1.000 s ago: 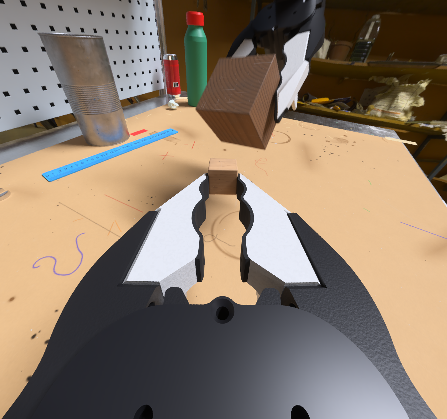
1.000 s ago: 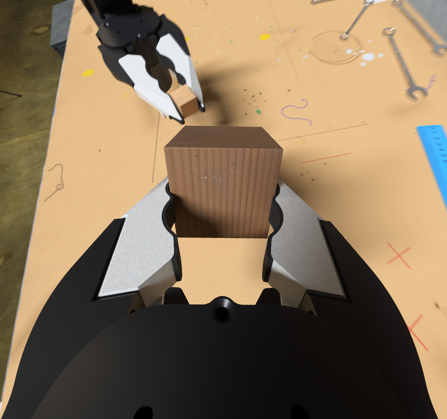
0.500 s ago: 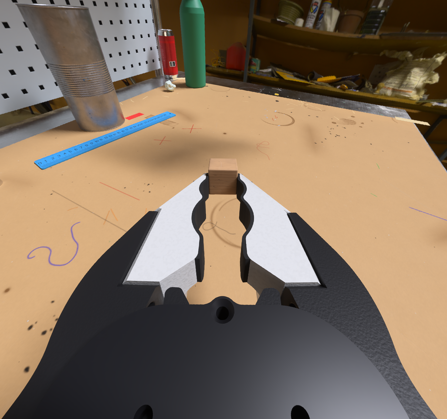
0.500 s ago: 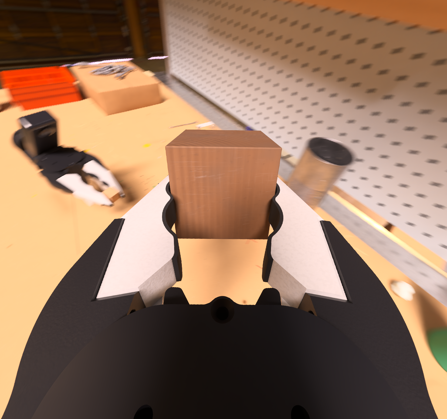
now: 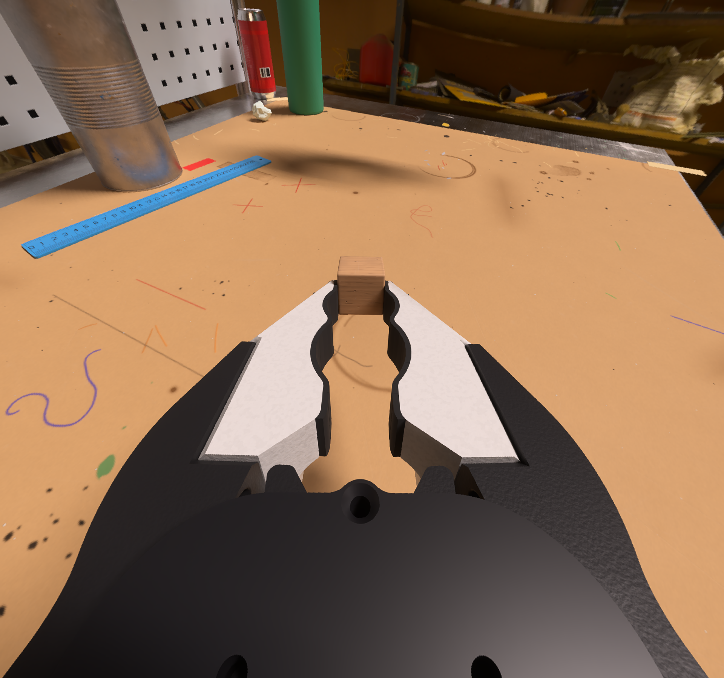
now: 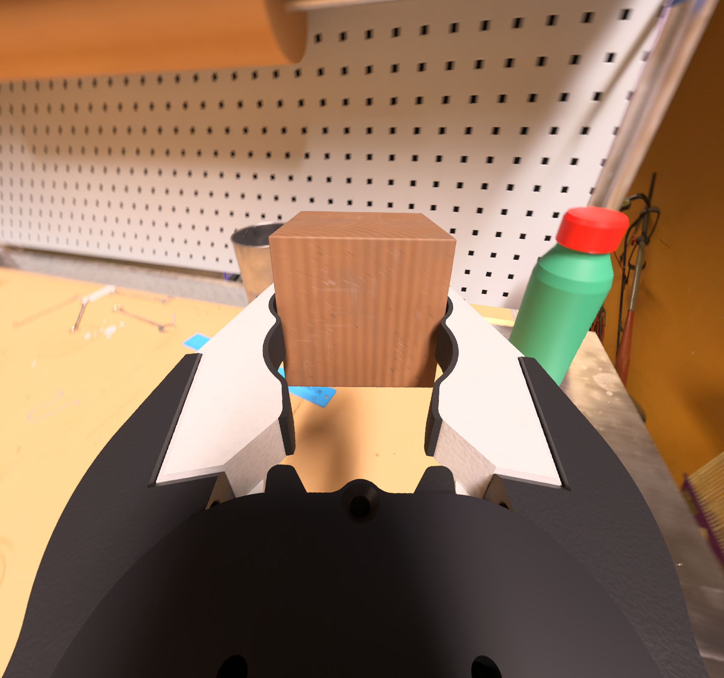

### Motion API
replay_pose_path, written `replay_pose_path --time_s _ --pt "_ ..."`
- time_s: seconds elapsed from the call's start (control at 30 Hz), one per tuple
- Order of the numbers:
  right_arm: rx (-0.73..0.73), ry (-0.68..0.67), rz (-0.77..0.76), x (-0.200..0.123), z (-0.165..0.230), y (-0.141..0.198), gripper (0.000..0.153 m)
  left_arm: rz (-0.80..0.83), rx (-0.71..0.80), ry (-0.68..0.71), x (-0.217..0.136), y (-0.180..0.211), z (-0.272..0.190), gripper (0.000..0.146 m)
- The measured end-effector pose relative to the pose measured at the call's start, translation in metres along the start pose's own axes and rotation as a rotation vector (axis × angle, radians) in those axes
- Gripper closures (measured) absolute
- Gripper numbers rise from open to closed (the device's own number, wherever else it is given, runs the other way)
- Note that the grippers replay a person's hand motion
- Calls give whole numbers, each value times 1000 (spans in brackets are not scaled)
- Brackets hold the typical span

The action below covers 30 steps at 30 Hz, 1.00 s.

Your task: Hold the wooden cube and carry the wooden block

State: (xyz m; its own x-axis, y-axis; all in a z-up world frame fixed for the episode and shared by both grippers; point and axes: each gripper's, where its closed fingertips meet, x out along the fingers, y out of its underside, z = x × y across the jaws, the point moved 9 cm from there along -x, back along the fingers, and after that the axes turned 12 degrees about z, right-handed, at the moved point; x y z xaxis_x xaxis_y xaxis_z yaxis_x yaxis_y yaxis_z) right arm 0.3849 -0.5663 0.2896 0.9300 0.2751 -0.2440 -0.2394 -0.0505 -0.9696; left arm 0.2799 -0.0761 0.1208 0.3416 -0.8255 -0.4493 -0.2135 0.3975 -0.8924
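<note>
My left gripper [image 5: 360,294] is shut on a small pale wooden cube [image 5: 360,285] and holds it at its fingertips above the tan bench [image 5: 509,306]. My right gripper [image 6: 361,299] is shut on a large dark-brown wooden block [image 6: 362,301] and holds it in the air, pointing at the white pegboard [image 6: 391,130]. Neither gripper shows in the other's view.
A metal cup [image 5: 86,72], a blue ruler [image 5: 145,205], a red can [image 5: 256,52], a green bottle [image 5: 299,36] and a crumpled white scrap [image 5: 261,111] stand at the bench's back. In the right wrist view the green bottle [image 6: 564,299], metal cup [image 6: 254,256], several wrenches [image 6: 117,314] and a brown paper roll [image 6: 137,13] show.
My right gripper has swung up and round with the block, from over the bench to facing the pegboard, and left the left wrist view. My left gripper keeps the cube and has moved slightly.
</note>
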Motion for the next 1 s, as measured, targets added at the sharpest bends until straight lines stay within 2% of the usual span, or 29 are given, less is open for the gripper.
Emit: replay_pose_path --time_s 0.1,0.3,0.53,0.73,1.0 --pt "119 38 -68 7 -14 21 75 10 -1 -2 2 2 1 125" --pt "214 98 -5 21 -32 68 75 14 -12 -4 3 4 3 125" --pt "161 173 64 27 -30 88 75 17 -5 -3 3 4 3 125" --pt "-28 306 199 27 -23 94 75 25 17 -8 3 4 2 125" --pt "-176 364 347 21 -15 102 75 31 31 -10 3 4 1 125"
